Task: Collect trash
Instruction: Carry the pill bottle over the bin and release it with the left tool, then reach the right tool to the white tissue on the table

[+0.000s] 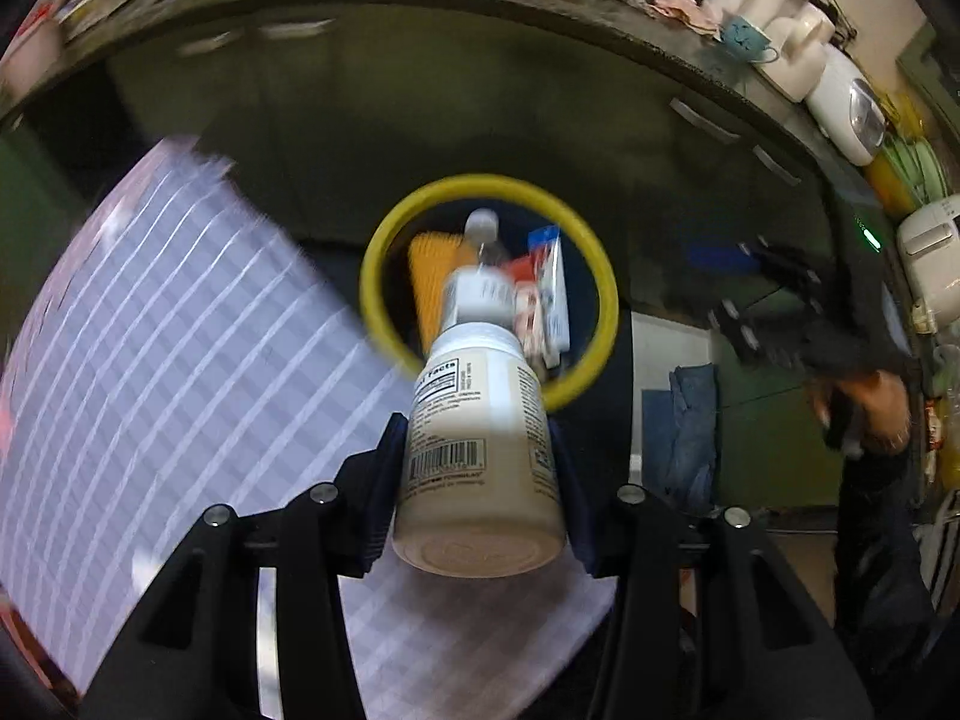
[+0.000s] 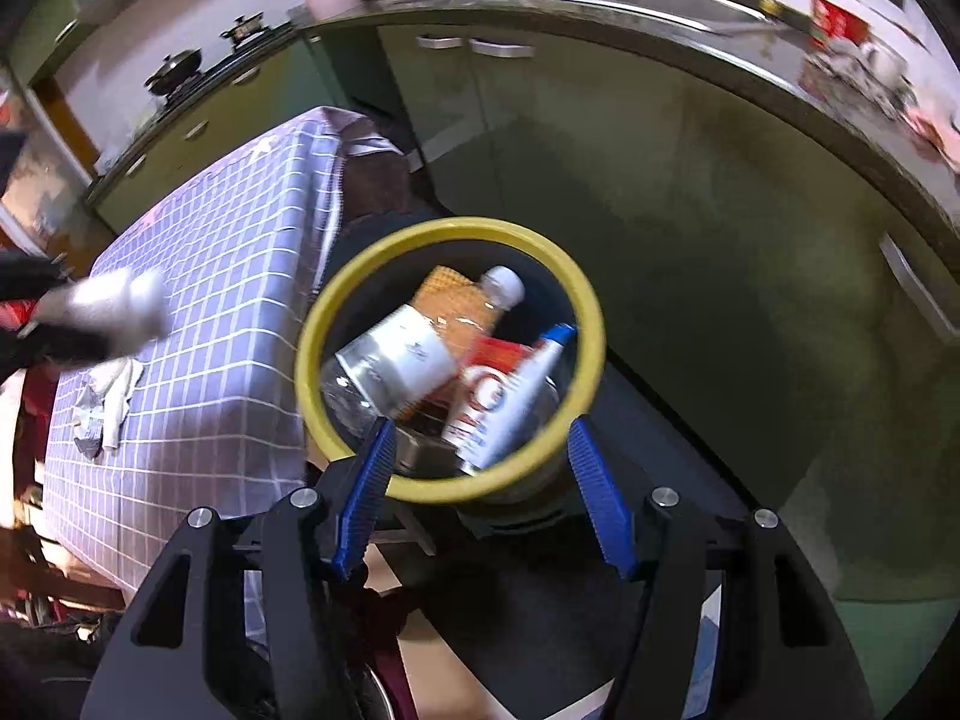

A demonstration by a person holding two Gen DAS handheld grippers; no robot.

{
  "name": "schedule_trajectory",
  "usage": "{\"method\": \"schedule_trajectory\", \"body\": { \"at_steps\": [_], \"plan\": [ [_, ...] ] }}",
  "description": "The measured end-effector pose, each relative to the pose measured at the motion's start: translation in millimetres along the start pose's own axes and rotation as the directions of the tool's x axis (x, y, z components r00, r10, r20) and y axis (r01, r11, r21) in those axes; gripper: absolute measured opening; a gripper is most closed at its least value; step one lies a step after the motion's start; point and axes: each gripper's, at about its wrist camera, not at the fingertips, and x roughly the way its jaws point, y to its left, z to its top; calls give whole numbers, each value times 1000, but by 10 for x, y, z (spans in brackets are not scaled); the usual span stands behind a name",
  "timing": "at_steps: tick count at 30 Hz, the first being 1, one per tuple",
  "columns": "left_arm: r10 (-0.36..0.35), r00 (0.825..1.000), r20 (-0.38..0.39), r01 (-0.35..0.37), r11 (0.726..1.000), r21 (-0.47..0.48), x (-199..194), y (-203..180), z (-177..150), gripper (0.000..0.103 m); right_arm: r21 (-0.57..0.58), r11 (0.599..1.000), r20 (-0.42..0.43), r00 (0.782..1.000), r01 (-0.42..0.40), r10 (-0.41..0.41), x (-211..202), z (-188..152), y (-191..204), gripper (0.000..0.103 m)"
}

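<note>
Gripping a white supplement bottle (image 1: 480, 456) between its blue pads, the left gripper (image 1: 477, 480) holds it above the yellow-rimmed bin (image 1: 606, 300), beside the checked tablecloth (image 1: 180, 324). Inside the bin lie a clear plastic bottle (image 2: 414, 348), an orange wafer pack (image 2: 456, 300) and a blue-capped tube (image 2: 522, 396). The right gripper (image 2: 480, 474) hangs over the bin rim, jaws spread wide and empty

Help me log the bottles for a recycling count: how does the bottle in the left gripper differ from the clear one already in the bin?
The white bottle is opaque and squat; the clear bottle is see-through and slimmer. The white one is clamped in the left gripper above the bin; the clear one lies tilted inside it among other trash. Both carry printed labels.
</note>
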Motion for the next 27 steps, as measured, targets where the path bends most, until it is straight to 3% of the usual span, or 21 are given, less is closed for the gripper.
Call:
{"method": "schedule_trajectory", "body": {
  "at_steps": [6,12,19,27],
  "plan": [
    [23,1000,-8,-23,1000,20,713,12,551,45,72,997,-7,1000,13,-13,-11,-169,-312,60],
    [58,998,32,-58,998,6,1095,180,791,53,111,994,-23,1000,6,-3,72,-257,-466,60],
    [30,996,88,-33,999,33,599,123,537,61,109,994,-27,1000,0,3,112,-237,-437,60],
    [12,994,107,-6,999,-50,-225,346,-354,64,75,997,-25,1000,12,-11,20,-215,-237,60]
  ]
}}
